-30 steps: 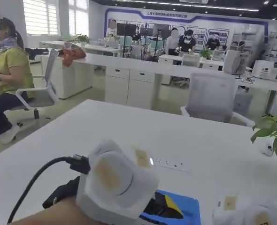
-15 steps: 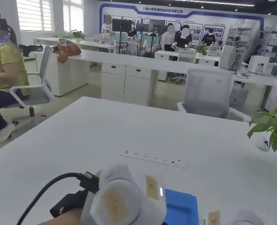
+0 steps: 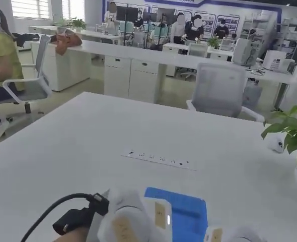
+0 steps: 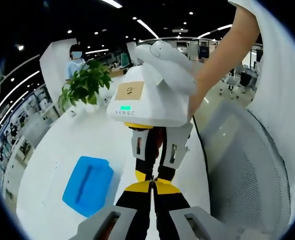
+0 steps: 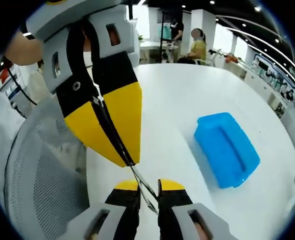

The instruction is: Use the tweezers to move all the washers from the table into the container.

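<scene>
Pinching the tweezers [image 5: 138, 176], left gripper [image 4: 151, 186] jaws pressed together, right gripper [image 5: 148, 186] jaws likewise

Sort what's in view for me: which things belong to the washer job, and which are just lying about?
Job:
- tweezers, running between the two grippers' jaws
- blue container
- left gripper
- right gripper

Lying about:
- power strip
- potted plant
- office chair
</scene>
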The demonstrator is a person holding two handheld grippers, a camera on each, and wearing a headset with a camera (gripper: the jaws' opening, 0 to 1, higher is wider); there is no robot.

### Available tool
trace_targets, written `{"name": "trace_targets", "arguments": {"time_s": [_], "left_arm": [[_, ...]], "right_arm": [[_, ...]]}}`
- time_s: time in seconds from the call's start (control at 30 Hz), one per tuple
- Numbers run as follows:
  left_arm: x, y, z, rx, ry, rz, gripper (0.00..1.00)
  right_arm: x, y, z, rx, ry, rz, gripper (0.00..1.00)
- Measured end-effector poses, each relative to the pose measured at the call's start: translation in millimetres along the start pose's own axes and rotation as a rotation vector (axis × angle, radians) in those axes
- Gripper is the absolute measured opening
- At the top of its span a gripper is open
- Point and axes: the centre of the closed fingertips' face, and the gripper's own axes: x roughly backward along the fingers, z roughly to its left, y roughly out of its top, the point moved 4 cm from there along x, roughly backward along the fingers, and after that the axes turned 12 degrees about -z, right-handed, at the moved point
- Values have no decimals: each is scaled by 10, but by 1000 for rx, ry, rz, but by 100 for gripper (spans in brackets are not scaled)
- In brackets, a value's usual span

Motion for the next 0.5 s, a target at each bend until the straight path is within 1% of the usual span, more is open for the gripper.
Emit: {"name": "trace_targets", "arguments": {"time_s": [0.03,0.07,0.1,0.13,0.17,0.2,0.23,0.3,0.37,0.43,0.5], "left_arm": [[-10,-69,14,-16,-6,41,0],[-49,-105,50,-57,-4,46,0],[-78,-121,49,-60,-10,38,0],[-110,-150,57,-49,-13,43,0],[-128,-179,59,-51,-16,55,0],[-154,-226,61,-80,-21,76,0],[-175,-257,63,-97,-25,85,0],[-226,-345,53,-97,-33,116,0],[-263,-416,66,-109,-31,132,0],[-256,-476,79,-123,-34,162,0],[-245,-498,90,-120,-39,165,0]], "right_arm": [[-4,-25,-45,-12,-40,2,10],[-27,-51,-78,0,-66,-9,10],[-48,-75,-72,-8,-69,-11,10],[-70,-114,-65,-20,-79,2,10],[-85,-135,-67,-14,-86,7,10],[-106,-166,-77,-6,-98,14,10],[-125,-187,-83,-5,-101,19,10],[-171,-243,-94,-18,-92,47,10],[-193,-275,-114,-6,-101,59,10],[-178,-264,-105,-1,-113,47,10],[-154,-247,-79,-14,-113,22,10]]}}
